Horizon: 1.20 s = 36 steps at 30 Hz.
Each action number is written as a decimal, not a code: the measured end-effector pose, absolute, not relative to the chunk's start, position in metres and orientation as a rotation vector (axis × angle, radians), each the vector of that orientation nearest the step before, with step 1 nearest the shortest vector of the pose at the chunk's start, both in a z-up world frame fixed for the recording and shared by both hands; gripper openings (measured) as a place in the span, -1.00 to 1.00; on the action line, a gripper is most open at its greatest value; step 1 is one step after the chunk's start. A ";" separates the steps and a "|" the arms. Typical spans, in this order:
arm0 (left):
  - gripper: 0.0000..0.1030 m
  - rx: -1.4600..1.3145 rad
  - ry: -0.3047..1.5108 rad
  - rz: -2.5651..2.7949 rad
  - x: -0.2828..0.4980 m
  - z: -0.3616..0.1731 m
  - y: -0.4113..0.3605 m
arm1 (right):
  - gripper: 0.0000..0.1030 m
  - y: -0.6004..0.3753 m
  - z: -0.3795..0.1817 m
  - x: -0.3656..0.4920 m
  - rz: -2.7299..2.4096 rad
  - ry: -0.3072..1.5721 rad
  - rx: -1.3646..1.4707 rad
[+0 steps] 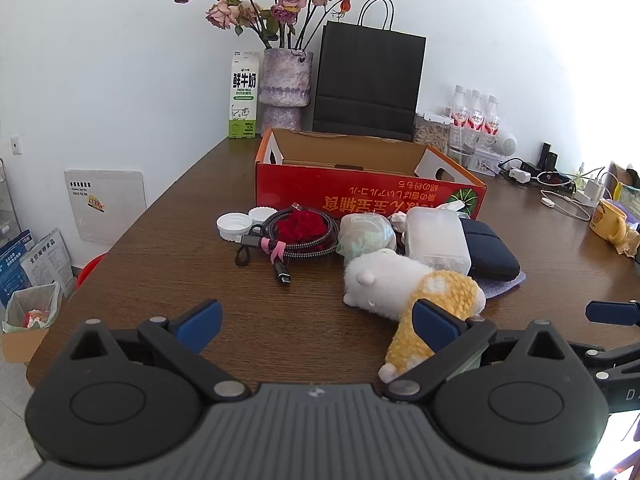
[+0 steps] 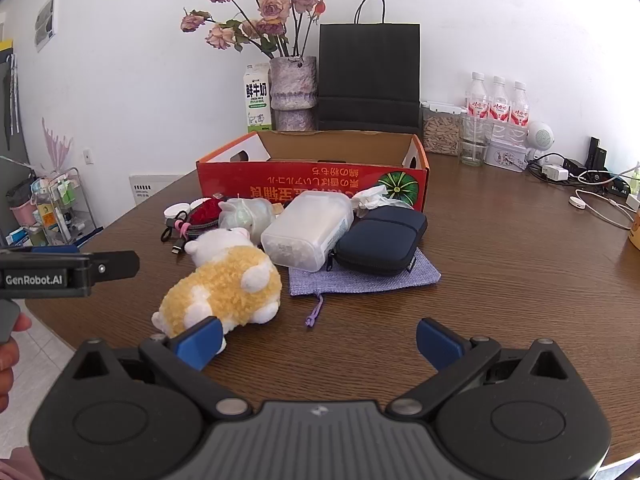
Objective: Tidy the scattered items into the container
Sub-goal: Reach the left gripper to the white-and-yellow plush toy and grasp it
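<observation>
An open red cardboard box stands mid-table. In front of it lies a heap: a yellow-and-white plush toy, a frosted plastic box, a navy zip case on a lilac pouch, a coiled cable around a red rose, a wrapped bundle and white caps. My left gripper is open, its right finger in front of the plush. My right gripper is open over bare wood, its left finger beside the plush.
Behind the box stand a milk carton, a vase of dried roses, a black paper bag, water bottles and a jar. Chargers and cables lie at the right, with a yellow mug. The table's edge runs along the left.
</observation>
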State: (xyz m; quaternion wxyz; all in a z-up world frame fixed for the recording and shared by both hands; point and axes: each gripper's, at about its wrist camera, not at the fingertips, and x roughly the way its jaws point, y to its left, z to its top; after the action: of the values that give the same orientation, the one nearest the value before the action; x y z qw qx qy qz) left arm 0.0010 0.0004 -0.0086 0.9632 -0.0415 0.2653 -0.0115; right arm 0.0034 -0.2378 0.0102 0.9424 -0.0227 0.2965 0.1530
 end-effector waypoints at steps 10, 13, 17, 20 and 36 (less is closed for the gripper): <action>1.00 -0.063 0.538 -0.046 0.002 -0.014 -0.010 | 1.00 -0.241 0.003 0.005 0.292 0.607 -0.056; 1.00 -0.049 0.540 -0.073 0.005 -0.014 -0.016 | 1.00 -0.243 0.000 0.007 0.284 0.615 -0.057; 1.00 -0.028 0.548 -0.130 0.013 -0.014 -0.028 | 1.00 -0.250 -0.004 0.010 0.264 0.622 -0.048; 1.00 -0.017 0.568 -0.165 0.025 -0.017 -0.039 | 1.00 -0.258 -0.007 0.014 0.246 0.628 -0.040; 0.85 -0.058 0.665 -0.163 0.055 -0.043 -0.063 | 1.00 -0.277 -0.016 0.035 0.270 0.640 -0.046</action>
State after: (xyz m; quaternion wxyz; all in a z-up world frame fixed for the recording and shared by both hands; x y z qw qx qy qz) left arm 0.0550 -0.0626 -0.0434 0.9415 -0.0287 0.3262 -0.0799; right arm 0.0348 -0.2775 -0.0164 0.9401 -0.0225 0.3134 0.1322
